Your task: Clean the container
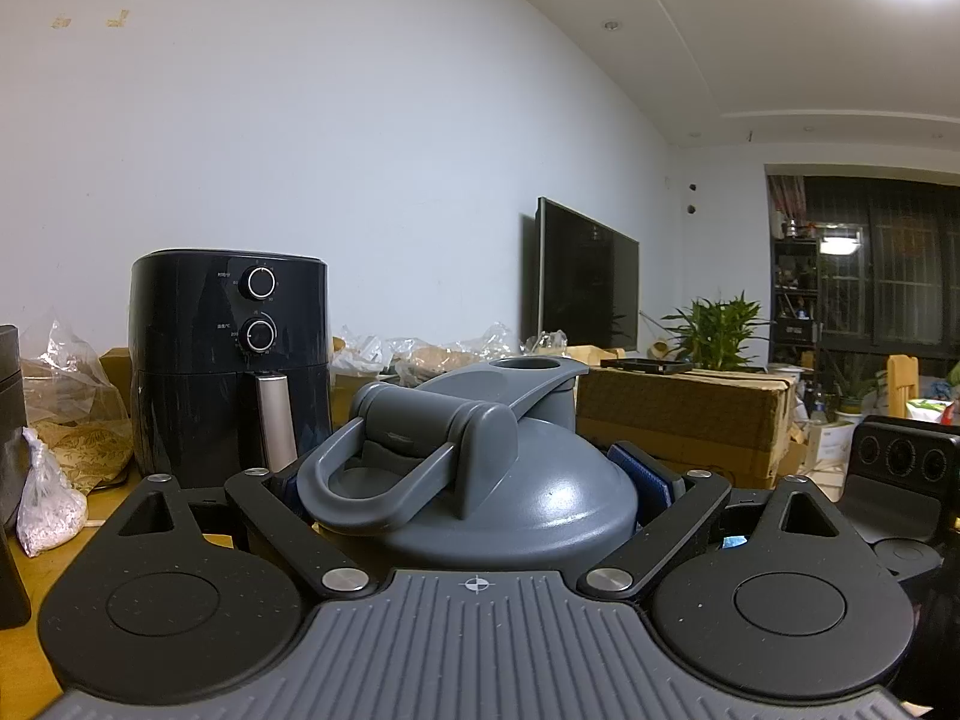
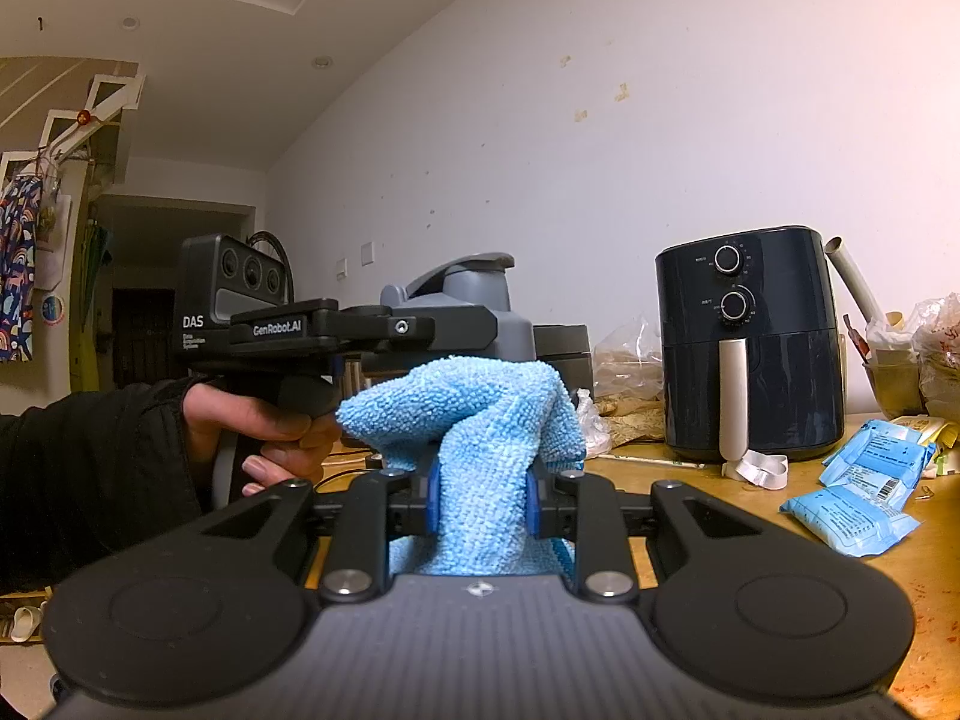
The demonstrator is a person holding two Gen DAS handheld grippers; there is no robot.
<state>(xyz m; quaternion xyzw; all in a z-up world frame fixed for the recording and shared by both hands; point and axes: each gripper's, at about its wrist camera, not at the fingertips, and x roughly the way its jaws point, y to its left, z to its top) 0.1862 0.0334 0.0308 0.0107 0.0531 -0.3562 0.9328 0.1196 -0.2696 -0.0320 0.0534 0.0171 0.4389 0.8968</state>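
Right gripper (image 2: 480, 501): jaws drawn in on a bunched light-blue cloth (image 2: 480, 420), blue pads pressing its folds from both sides; the free end mushrooms above the fingertips.

Left gripper (image 1: 474, 492): closed around a grey container (image 1: 528, 498), blue pads bearing on its domed lid from either side. In the right wrist view this gripper is held by a hand (image 2: 264, 426) in a dark sleeve, level, with the container's grey top showing just behind the cloth.

Container: grey, lidded, with a folding loop handle (image 1: 366, 486) and a flip spout cap (image 1: 528, 369). Gripped near the top, upright.

Surroundings: wooden table (image 2: 936, 564); black air fryer (image 2: 750, 342) against the wall; blue packets (image 2: 852, 516); cardboard box (image 1: 678, 420).

Step in hand, as judged: wiping the container's outside. Best done by keeping the left grip firm and steady, bringing the cloth's bulging end flat against the lid, and working around handle and spout without loosening the pinch.
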